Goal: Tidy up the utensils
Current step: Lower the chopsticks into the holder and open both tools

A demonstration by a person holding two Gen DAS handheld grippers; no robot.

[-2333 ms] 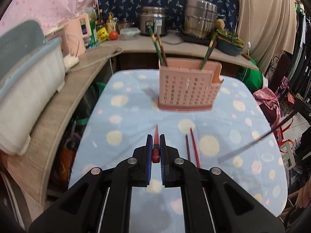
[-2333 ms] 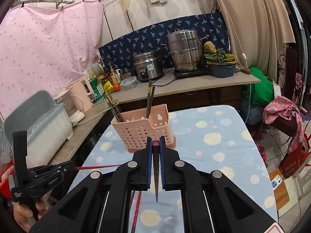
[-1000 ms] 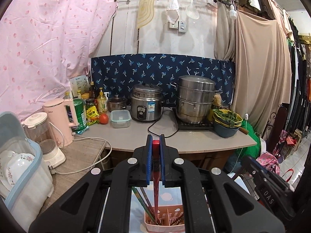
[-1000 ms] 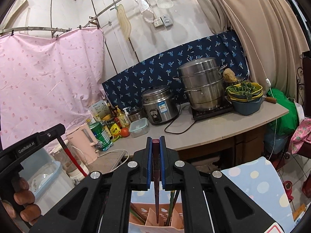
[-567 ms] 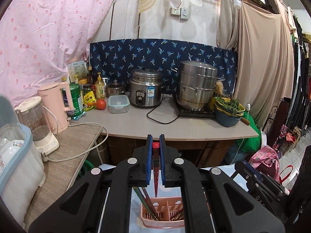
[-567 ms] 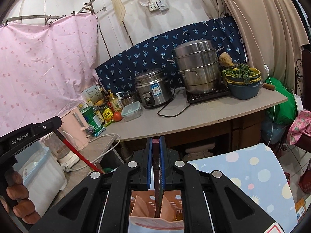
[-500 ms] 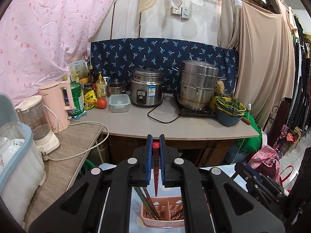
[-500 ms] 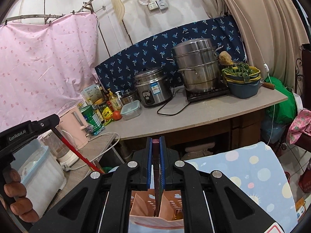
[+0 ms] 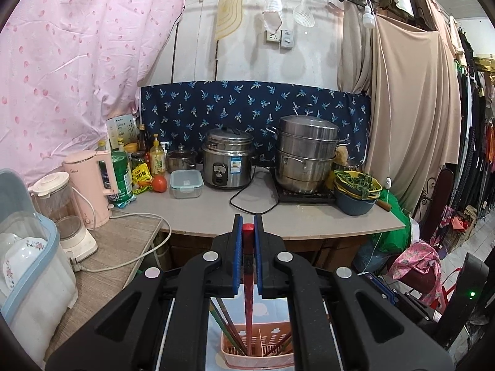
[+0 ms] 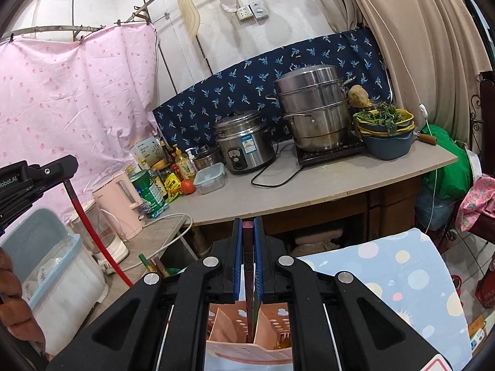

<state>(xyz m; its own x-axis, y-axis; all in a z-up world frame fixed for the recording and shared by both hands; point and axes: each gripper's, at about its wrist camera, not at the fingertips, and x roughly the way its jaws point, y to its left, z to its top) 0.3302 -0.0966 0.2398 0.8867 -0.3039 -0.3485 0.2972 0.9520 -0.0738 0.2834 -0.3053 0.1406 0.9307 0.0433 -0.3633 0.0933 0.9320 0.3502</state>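
Observation:
A pink perforated utensil holder (image 9: 258, 349) stands on the dotted blue tablecloth (image 10: 411, 281), directly below both grippers; it also shows in the right wrist view (image 10: 247, 337). My left gripper (image 9: 247, 225) is shut on a red chopstick (image 9: 247, 303) that hangs upright with its tip inside the holder. My right gripper (image 10: 247, 227) is shut on a dark chopstick (image 10: 249, 303) whose tip reaches into the holder beside a divider. Several other chopsticks (image 9: 225, 315) lean in the holder. The left gripper and its red chopstick (image 10: 92, 232) show at the left of the right wrist view.
A counter (image 9: 278, 213) behind the table holds a rice cooker (image 9: 227, 164), a steel steamer pot (image 9: 304, 154), bowls of greens (image 9: 355, 188), bottles and a pink kettle (image 9: 89, 185). A blue-lidded dish bin (image 9: 27, 266) stands at the left. Clothes hang at the right.
Both grippers tilted up from the table, then lowered their chopsticks upright over the holder. In the last half second both chopstick tips sank a little deeper into it.

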